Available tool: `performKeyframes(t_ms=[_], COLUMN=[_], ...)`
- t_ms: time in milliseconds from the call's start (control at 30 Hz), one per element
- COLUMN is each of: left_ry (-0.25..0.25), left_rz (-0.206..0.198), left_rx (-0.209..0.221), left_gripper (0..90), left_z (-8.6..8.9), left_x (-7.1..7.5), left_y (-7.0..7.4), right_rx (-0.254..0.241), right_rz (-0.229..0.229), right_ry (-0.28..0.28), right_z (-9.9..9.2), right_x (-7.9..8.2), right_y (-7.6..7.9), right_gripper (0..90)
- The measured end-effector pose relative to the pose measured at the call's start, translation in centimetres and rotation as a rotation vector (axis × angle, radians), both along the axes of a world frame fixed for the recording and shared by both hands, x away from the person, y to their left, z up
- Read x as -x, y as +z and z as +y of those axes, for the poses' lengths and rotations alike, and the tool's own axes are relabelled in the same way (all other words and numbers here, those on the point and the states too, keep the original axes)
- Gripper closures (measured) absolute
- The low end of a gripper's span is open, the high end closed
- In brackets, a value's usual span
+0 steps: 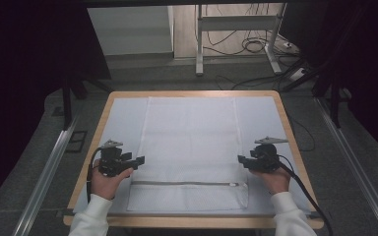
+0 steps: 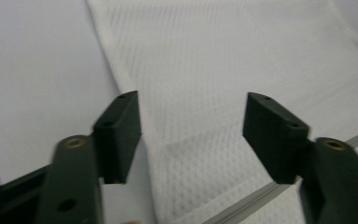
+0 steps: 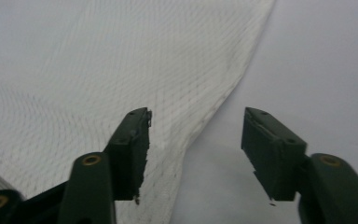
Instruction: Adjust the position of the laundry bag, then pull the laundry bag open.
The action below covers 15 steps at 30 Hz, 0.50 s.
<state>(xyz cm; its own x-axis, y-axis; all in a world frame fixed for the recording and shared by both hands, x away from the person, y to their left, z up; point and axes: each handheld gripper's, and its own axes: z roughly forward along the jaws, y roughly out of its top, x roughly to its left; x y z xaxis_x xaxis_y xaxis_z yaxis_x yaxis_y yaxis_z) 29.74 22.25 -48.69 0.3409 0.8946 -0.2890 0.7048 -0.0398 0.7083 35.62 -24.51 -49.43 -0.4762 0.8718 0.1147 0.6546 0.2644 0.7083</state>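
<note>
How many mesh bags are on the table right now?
1. A white mesh bag lies flat mid-table on the pale cover, zipper near the person's edge. Whether another lies underneath cannot be told.

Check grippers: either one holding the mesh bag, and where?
Nothing held. Left gripper and right gripper are open over the mesh bag's side edges.

Flat mesh bag only; table edges free.
</note>
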Motion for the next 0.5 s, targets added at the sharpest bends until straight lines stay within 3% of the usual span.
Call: performKeyframes(t_ms=[100, 300, 500], left_ry=[-0.013, -0.074, -0.129], left_rz=[-0.027, -0.054, -0.054], left_rx=[0.011, 0.0, 0.003], left_gripper=[32.2, 31.2, 32.1], left_z=[-0.5, -2.4, -3.8], left_x=[0.3, 0.7, 0.9], left_y=[0.7, 1.5, 1.9], right_rx=[0.004, -0.014, -0.038], right_rz=[-0.039, -0.051, -0.056], right_ry=[-0.012, 0.007, 0.001], right_z=[-0.2, -0.5, -1.0], right_x=[0.3, 0.6, 1.3], right_y=[0.4, 0.8, 1.4], right_gripper=[30.1, 24.7, 24.3])
